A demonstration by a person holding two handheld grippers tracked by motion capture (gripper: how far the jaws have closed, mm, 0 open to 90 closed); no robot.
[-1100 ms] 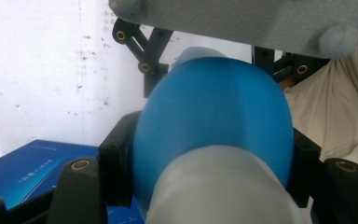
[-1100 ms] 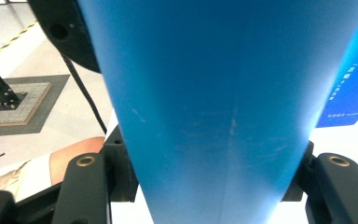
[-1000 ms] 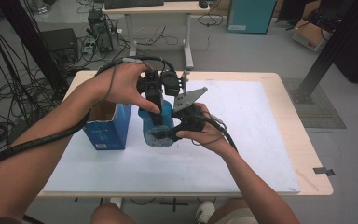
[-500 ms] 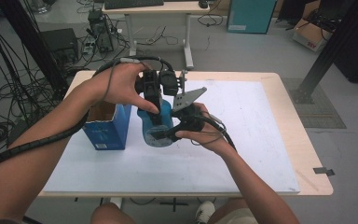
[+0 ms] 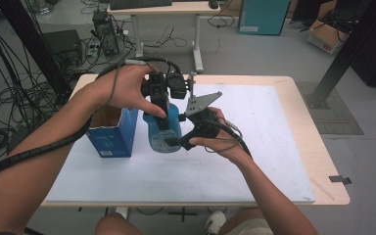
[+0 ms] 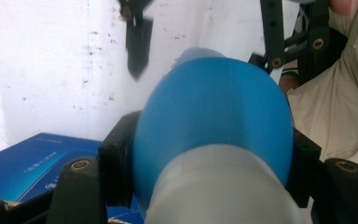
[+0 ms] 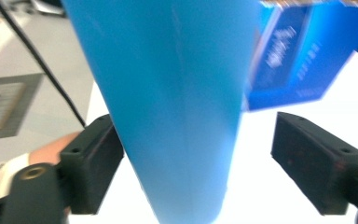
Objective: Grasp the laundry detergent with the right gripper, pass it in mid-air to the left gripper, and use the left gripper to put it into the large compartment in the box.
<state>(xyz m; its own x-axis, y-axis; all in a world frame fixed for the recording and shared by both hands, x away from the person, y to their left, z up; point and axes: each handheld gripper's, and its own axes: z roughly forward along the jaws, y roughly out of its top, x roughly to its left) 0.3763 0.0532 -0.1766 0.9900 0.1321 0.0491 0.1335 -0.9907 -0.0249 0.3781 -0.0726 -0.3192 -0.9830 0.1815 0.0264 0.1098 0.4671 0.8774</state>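
A blue bottle point(image 5: 164, 131) with a pale grey cap end point(image 6: 223, 191) is held above the white table sheet point(image 5: 254, 117). My left gripper point(image 5: 160, 110) comes down from above and is shut on the bottle point(image 6: 214, 107), with a black jaw pressed on each side. My right gripper point(image 5: 175, 143) is at the bottle's lower part. In the right gripper view the bottle point(image 7: 168, 93) stands between the jaws of my right gripper point(image 7: 205, 161), against the left one, while the right one stands well apart, so it is open.
A blue carton point(image 5: 111, 133) with its top open stands just left of the bottle. The carton point(image 7: 298, 56) also shows behind the bottle. The table's wooden edge point(image 5: 318, 147) runs along the right. Cables, a desk and boxes lie on the floor beyond.
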